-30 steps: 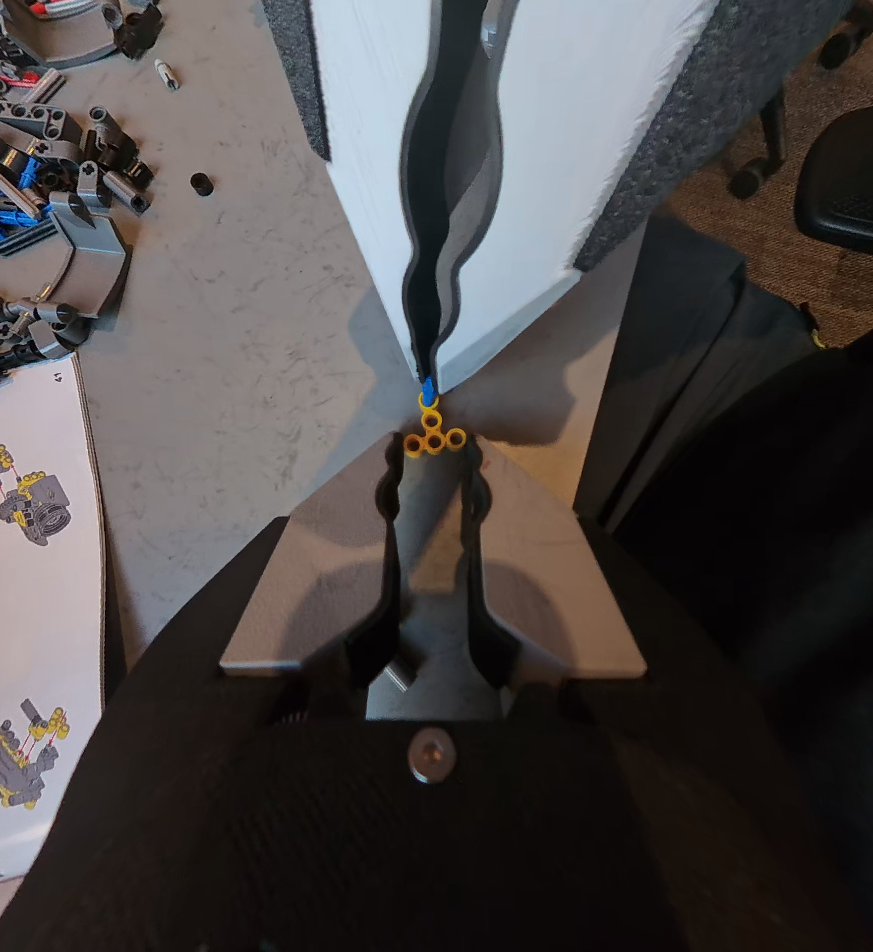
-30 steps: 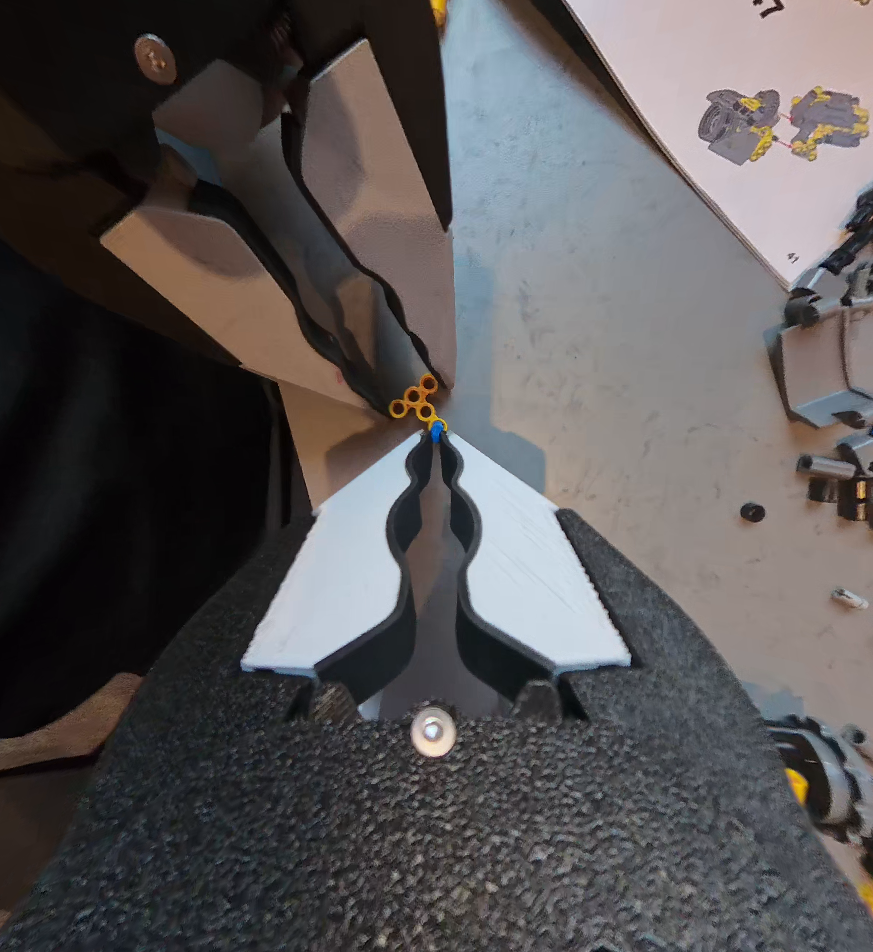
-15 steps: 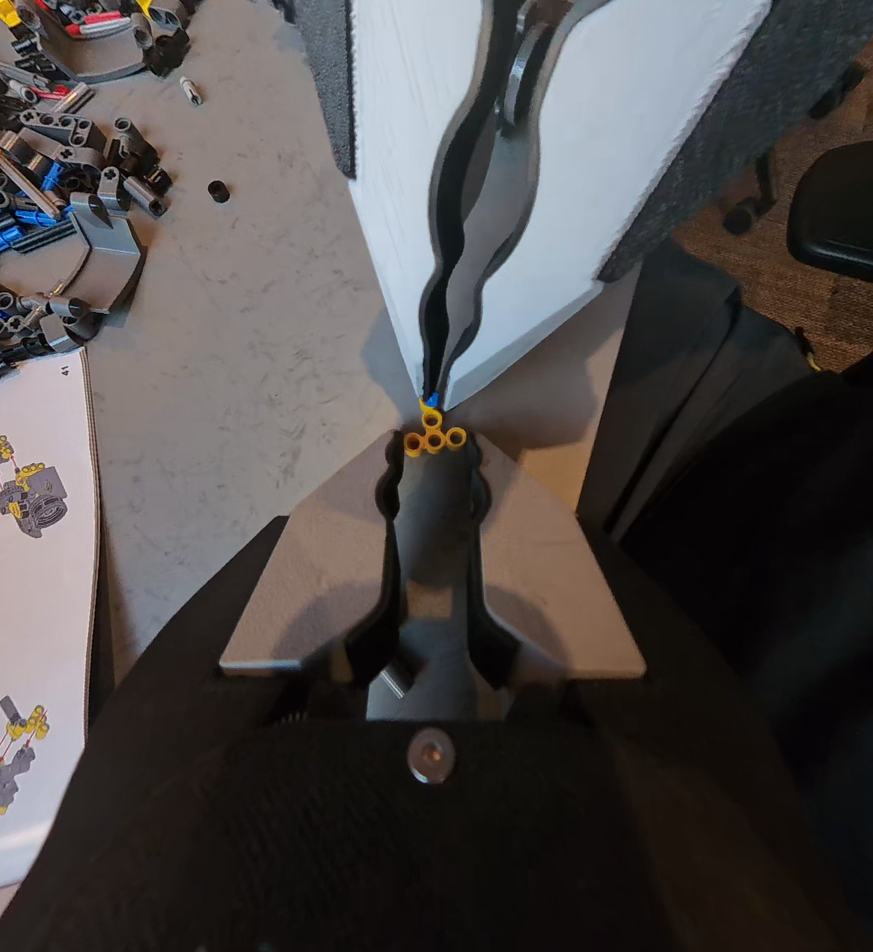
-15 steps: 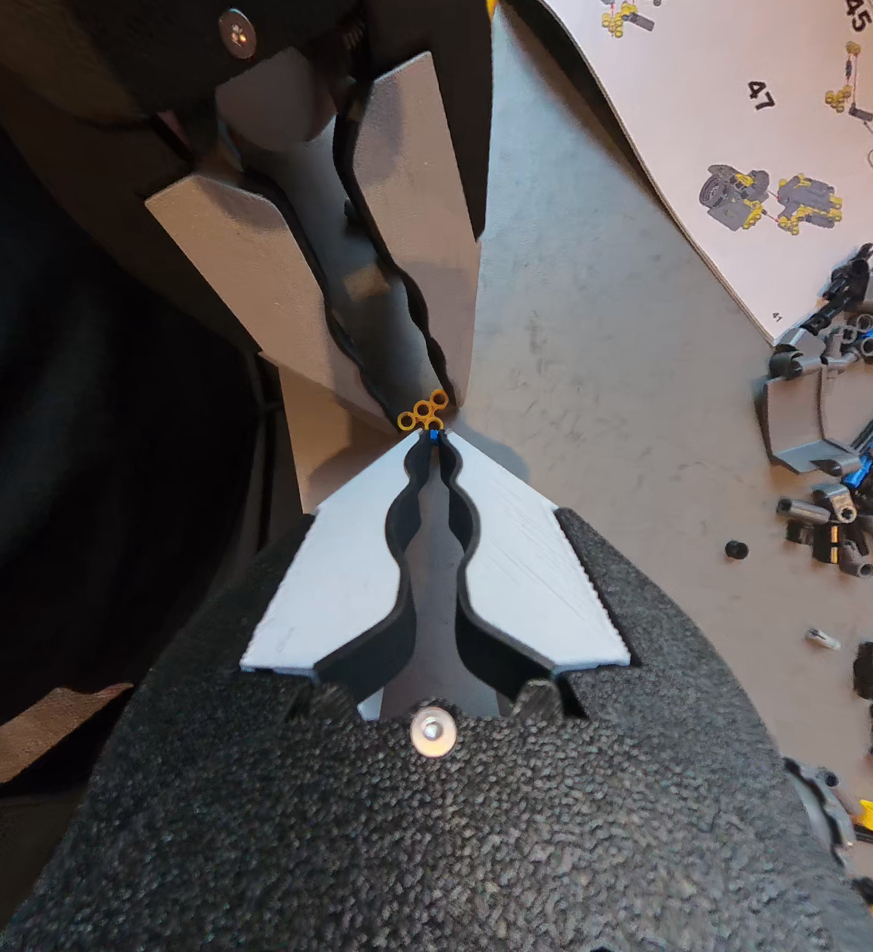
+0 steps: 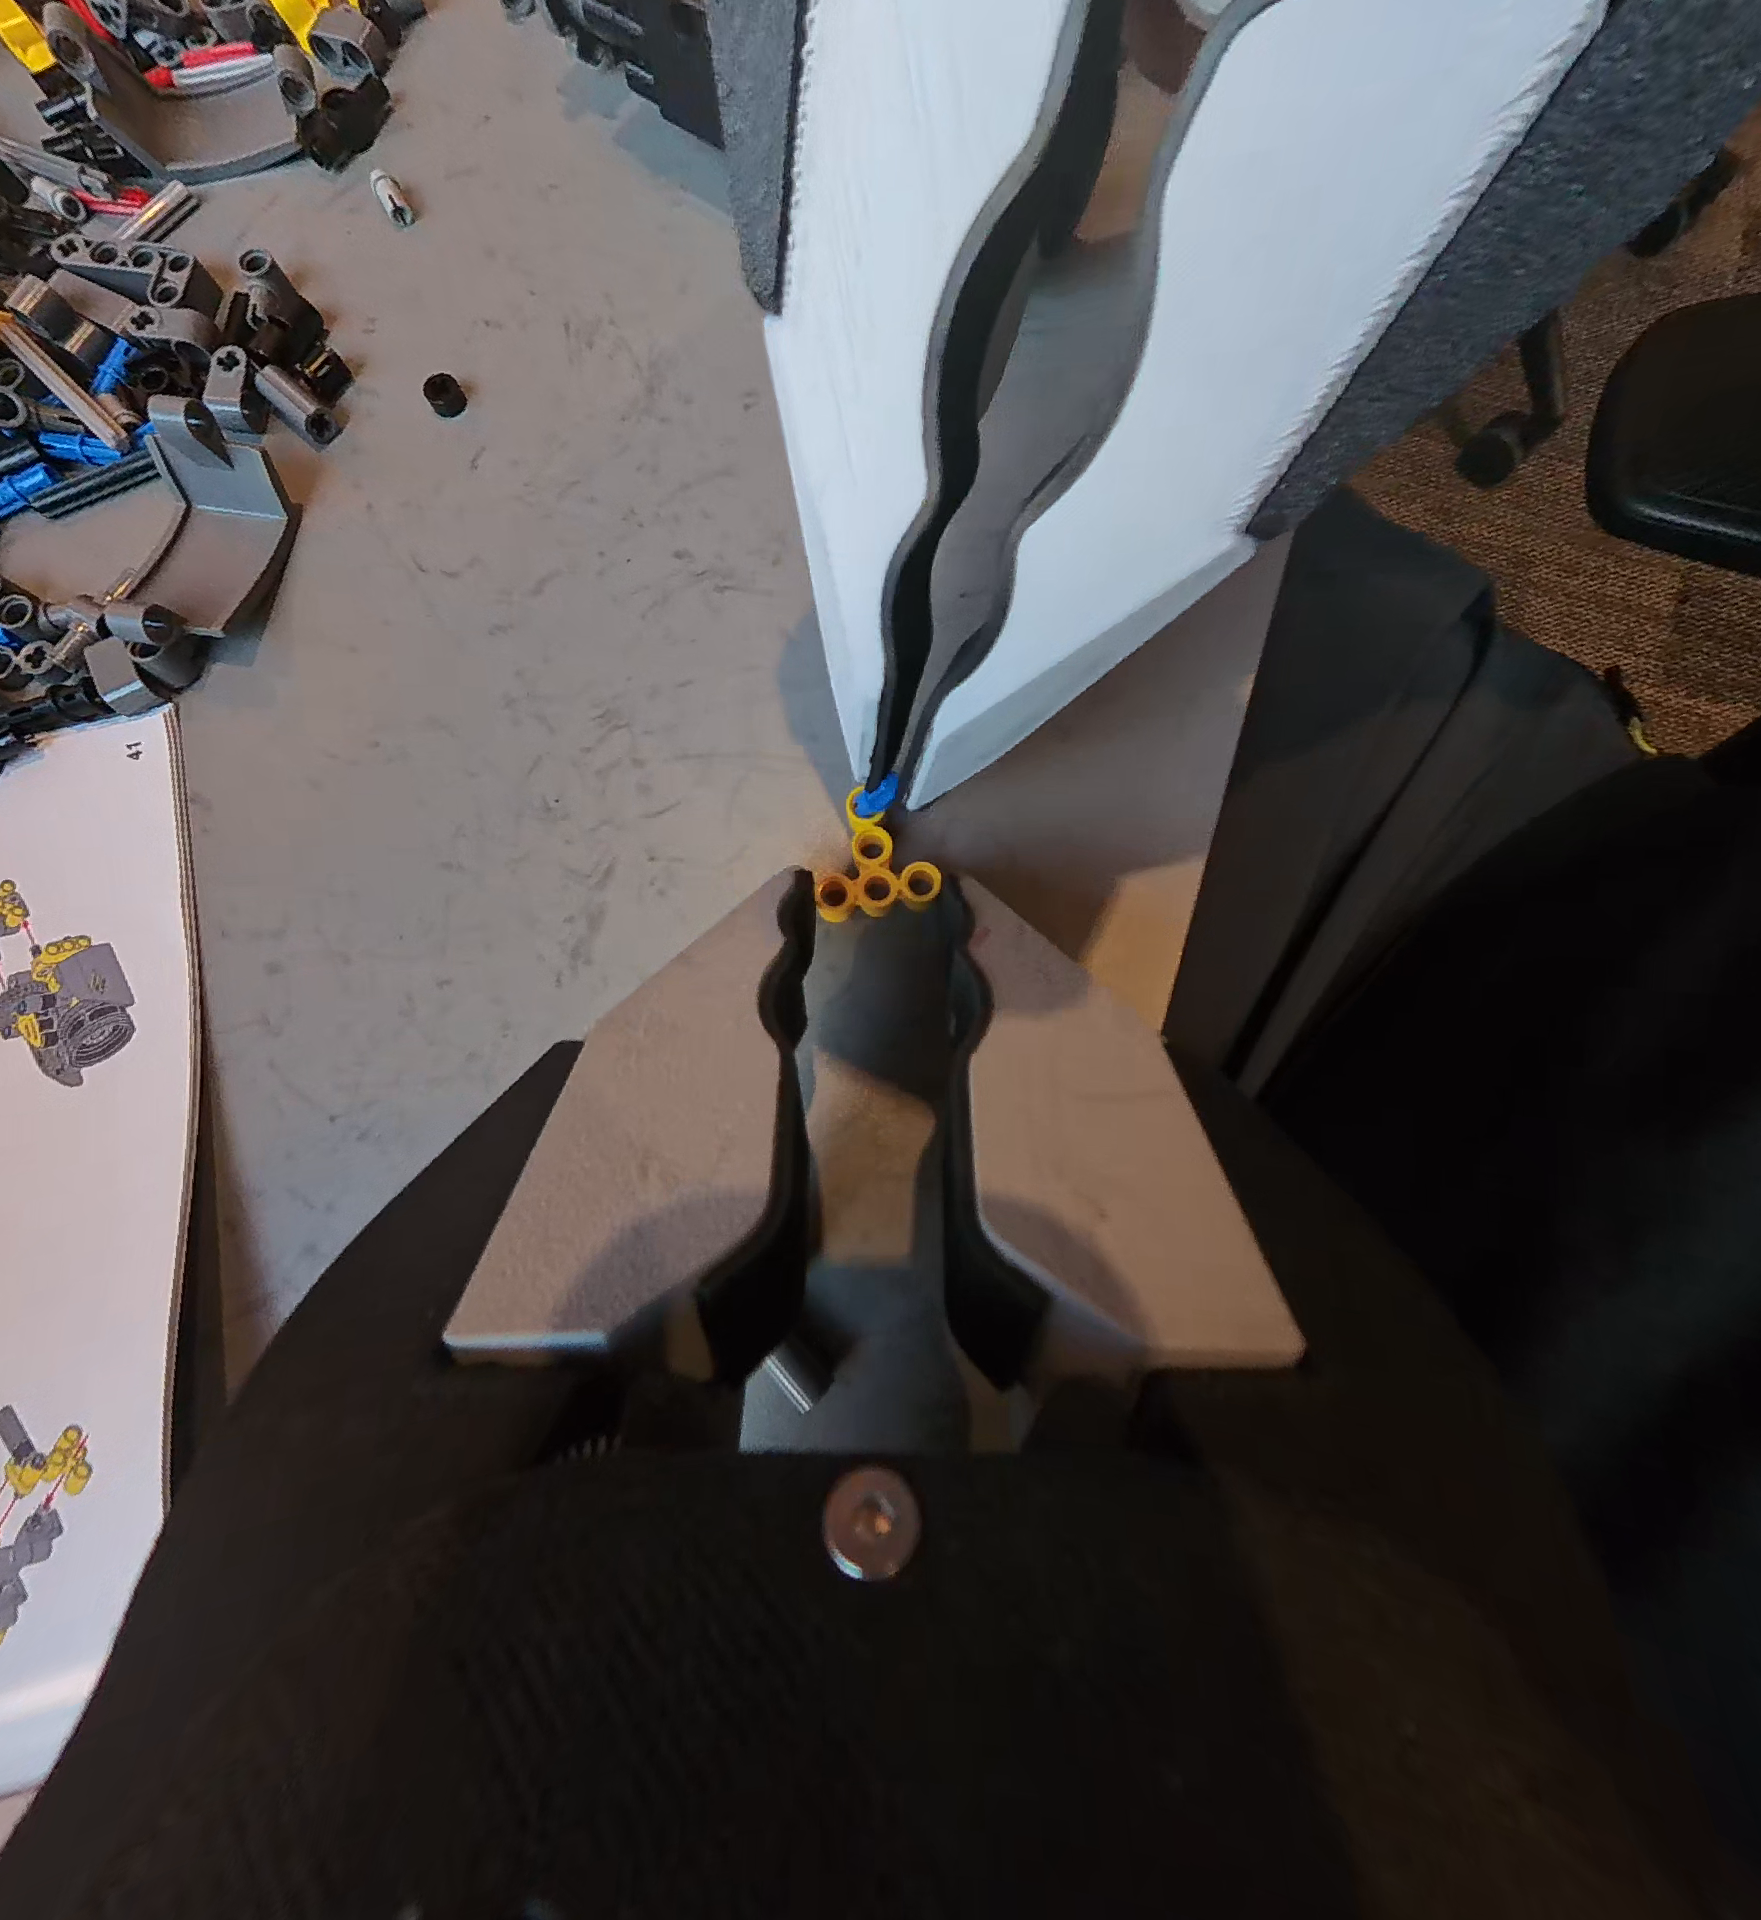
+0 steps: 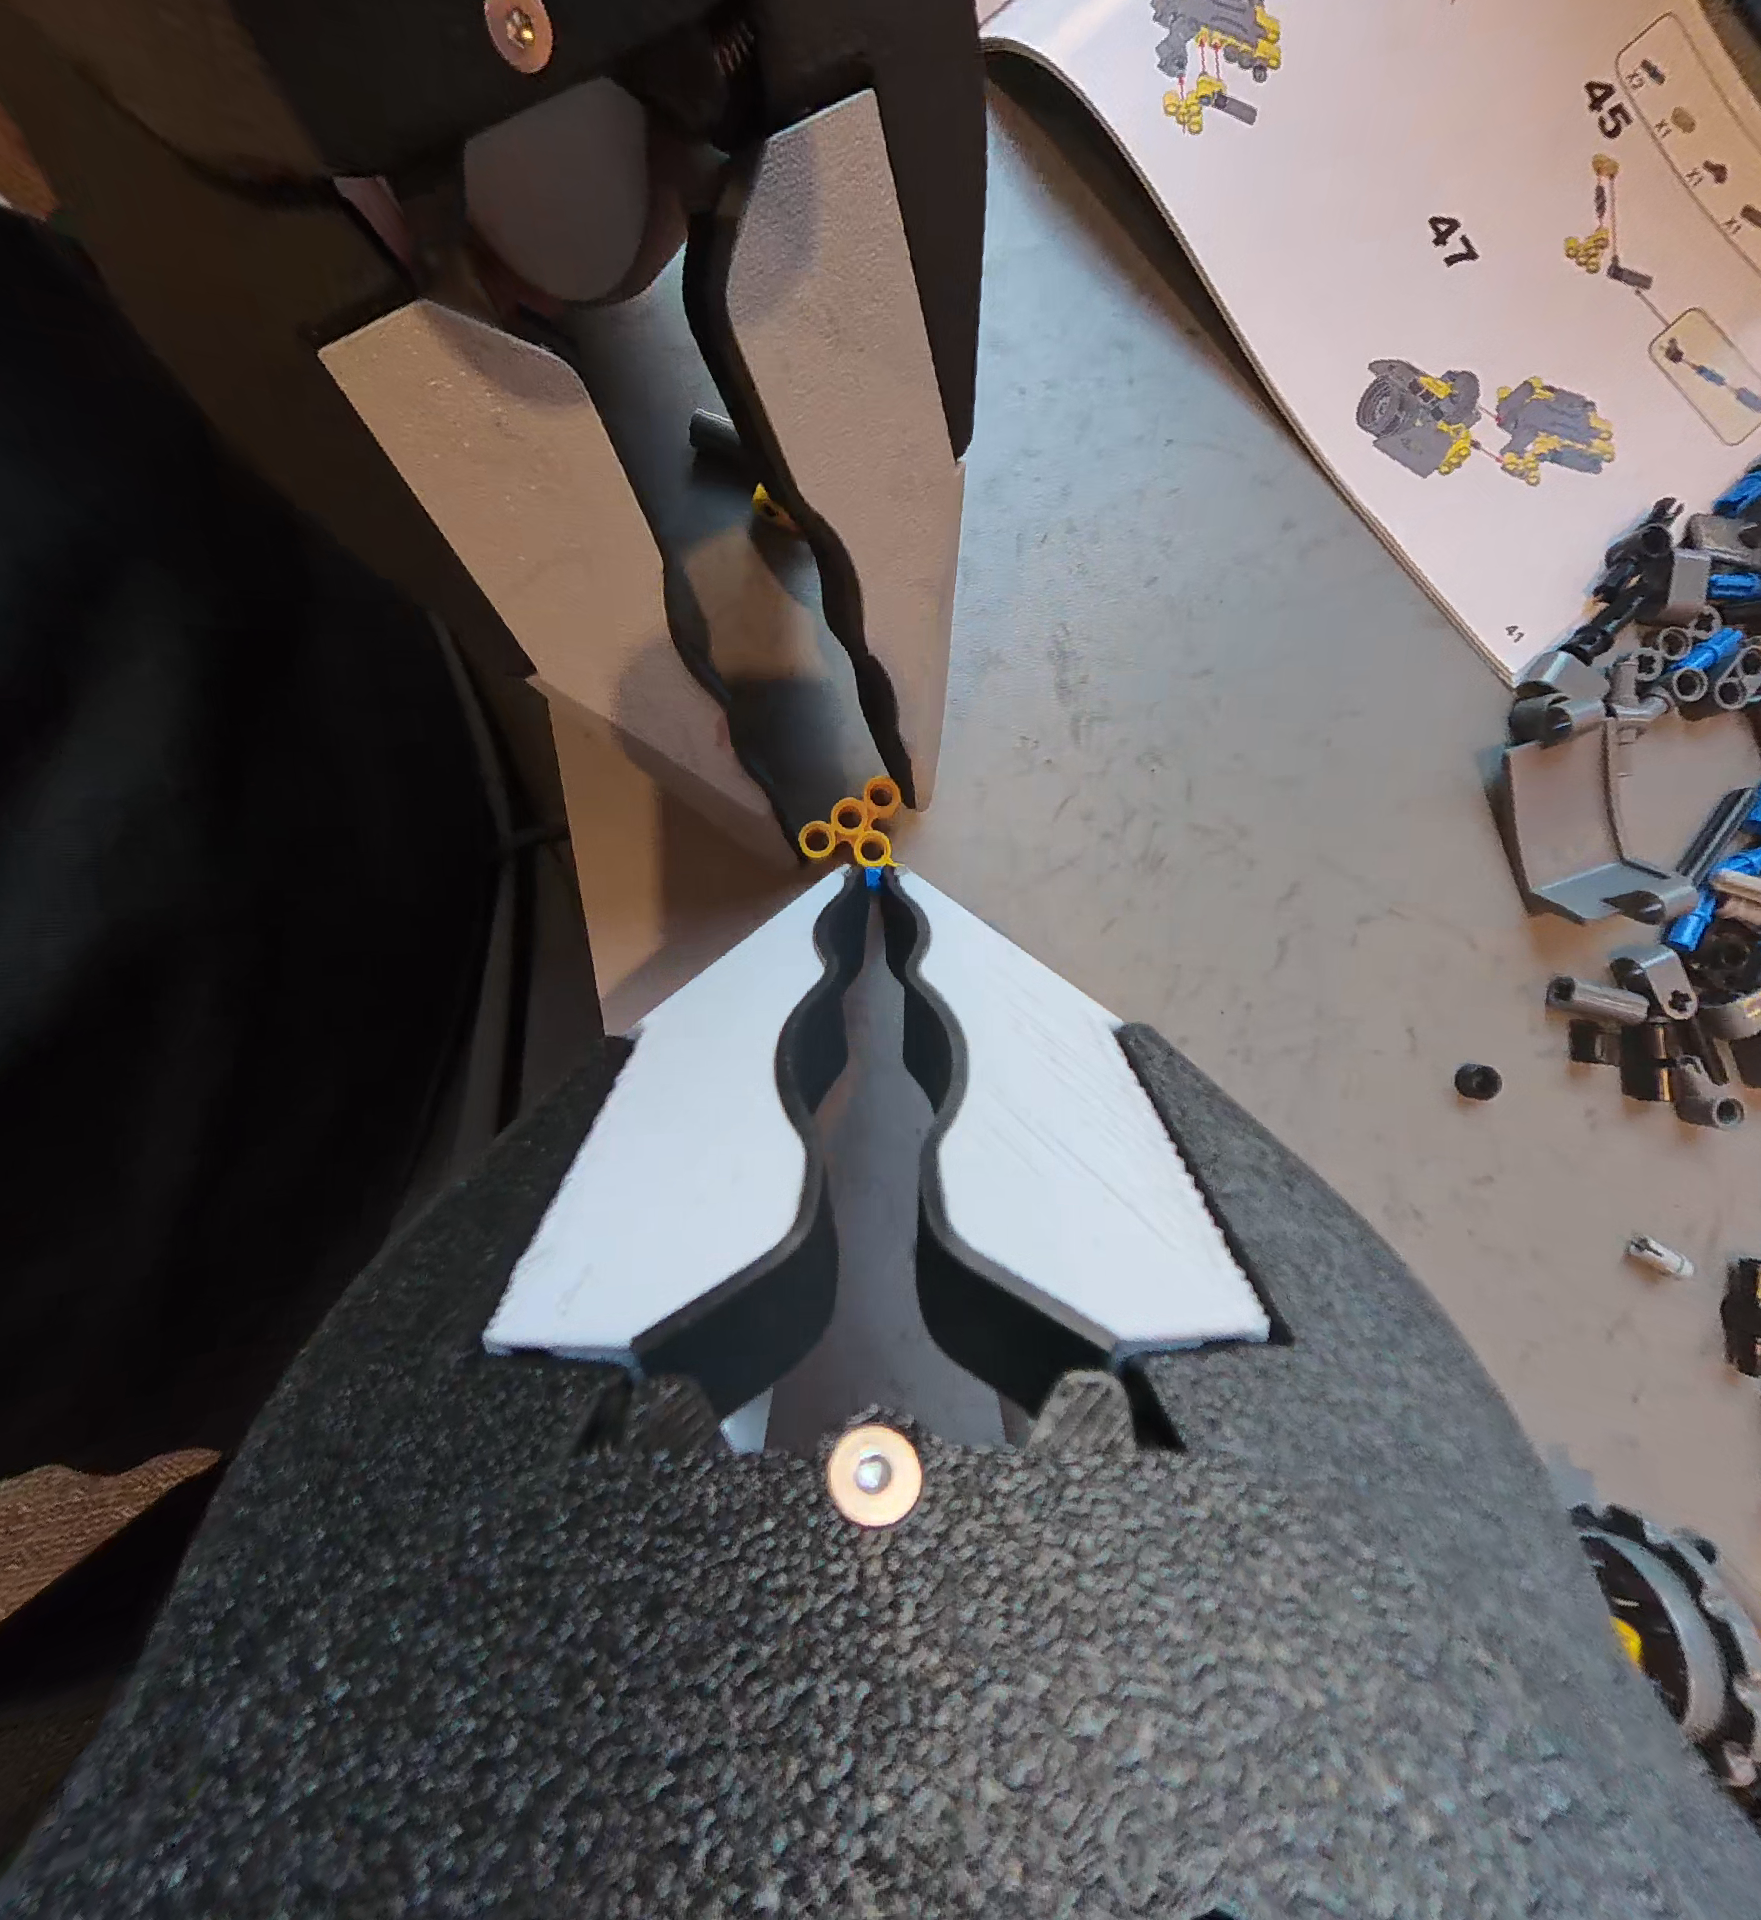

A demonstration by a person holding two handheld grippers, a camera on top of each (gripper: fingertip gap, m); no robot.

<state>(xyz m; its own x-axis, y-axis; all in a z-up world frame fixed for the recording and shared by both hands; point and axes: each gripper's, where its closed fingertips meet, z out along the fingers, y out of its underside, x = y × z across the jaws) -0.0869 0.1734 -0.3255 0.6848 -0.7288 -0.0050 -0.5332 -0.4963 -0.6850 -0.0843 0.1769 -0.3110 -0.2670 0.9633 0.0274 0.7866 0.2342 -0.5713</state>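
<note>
My left gripper (image 5: 876,904), with grey fingers, is shut on a small yellow T-shaped beam (image 5: 877,878) with round holes, held above the grey table (image 5: 543,623). My right gripper (image 6: 871,885), with white fingers, is shut on a short blue pin (image 6: 873,877). The pin's tip sits at the stem hole of the yellow beam (image 6: 848,823). The two grippers meet tip to tip. In the left wrist view the right gripper (image 5: 884,777) comes down from the top with the blue pin (image 5: 883,793). In the right wrist view the left gripper (image 6: 850,821) comes from the top left.
A pile of grey, black, blue and yellow building parts (image 5: 76,436) lies at the table's far left, also in the right wrist view (image 6: 1738,810). An open instruction booklet (image 5: 24,1143) lies beside it. A loose black bush (image 5: 443,393) and a white pin (image 5: 393,197) lie apart. An office chair (image 5: 1728,436) stands past the table edge. Left and right tips are no more than a few centimetres apart. The loose black bush (image 5: 443,393) is about 12 cm from both grippers' fingertips.
Both grippers have moved together over the table and stayed tip to tip. The right gripper has tilted a little against the left. The pin stays at the beam's stem hole.
</note>
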